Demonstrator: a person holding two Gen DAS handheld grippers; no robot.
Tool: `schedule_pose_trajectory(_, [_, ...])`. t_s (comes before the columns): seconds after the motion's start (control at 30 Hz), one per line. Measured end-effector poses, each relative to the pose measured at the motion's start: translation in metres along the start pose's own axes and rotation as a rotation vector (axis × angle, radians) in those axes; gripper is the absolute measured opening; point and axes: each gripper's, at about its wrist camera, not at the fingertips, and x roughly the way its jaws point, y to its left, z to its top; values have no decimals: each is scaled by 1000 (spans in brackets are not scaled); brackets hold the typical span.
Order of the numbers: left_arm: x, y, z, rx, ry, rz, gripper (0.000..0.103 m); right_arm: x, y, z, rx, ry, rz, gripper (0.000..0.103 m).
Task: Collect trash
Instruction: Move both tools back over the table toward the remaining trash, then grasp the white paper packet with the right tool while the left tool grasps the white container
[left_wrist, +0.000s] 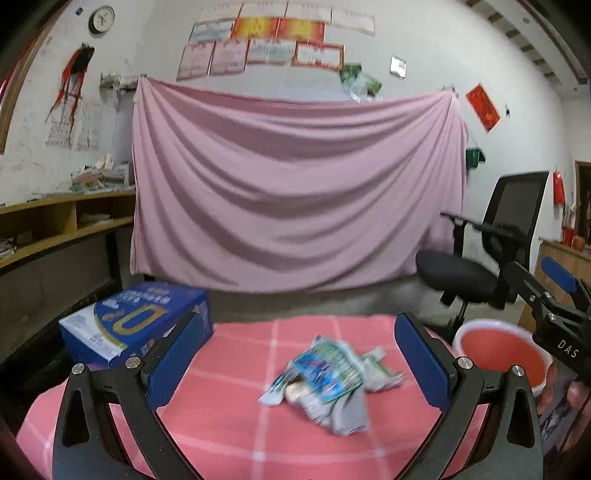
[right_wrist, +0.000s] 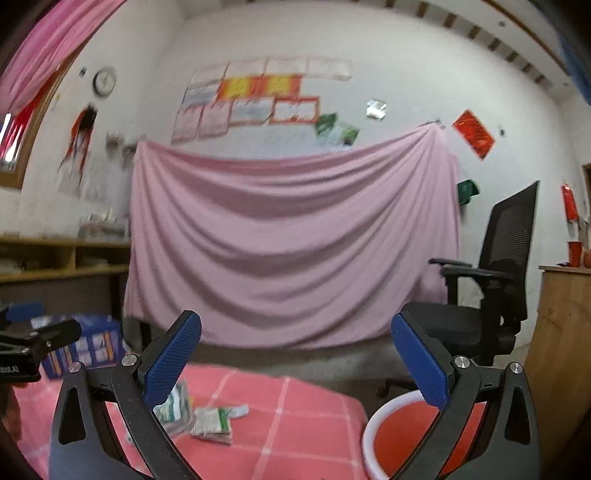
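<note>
Crumpled wrappers on pink cloth, long axis left-right, both hand-held grippers released, red bin at right

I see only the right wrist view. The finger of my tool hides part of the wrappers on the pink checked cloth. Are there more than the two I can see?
Observer: Yes. The wrappers form one crumpled heap, with a blue-green one on top and a grey one at the near side.
Operator: And the left tool, is it already holding something?
Observer: No. The left tool is open and grips nothing. In its own view the heap lies between its two fingers.
</note>
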Motion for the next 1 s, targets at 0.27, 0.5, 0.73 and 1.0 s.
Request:
schedule_pose_trajectory(0.27, [39,21,-18,-58,207,-5,101,32,18,-20,-39,195,98,103])
schedule_pose_trajectory(0.5, [78,31,-33,-124,430,-97,75,60,28,-39,-64,363,137,102])
schedule_pose_trajectory(0.73, [109,41,-31,-194,530,-187,35,91,30,-56,-19,519,191,77])
schedule_pose_trajectory(1.0, [130,47,-29,-229,618,-229,16,121,30,-71,48,656,237,61])
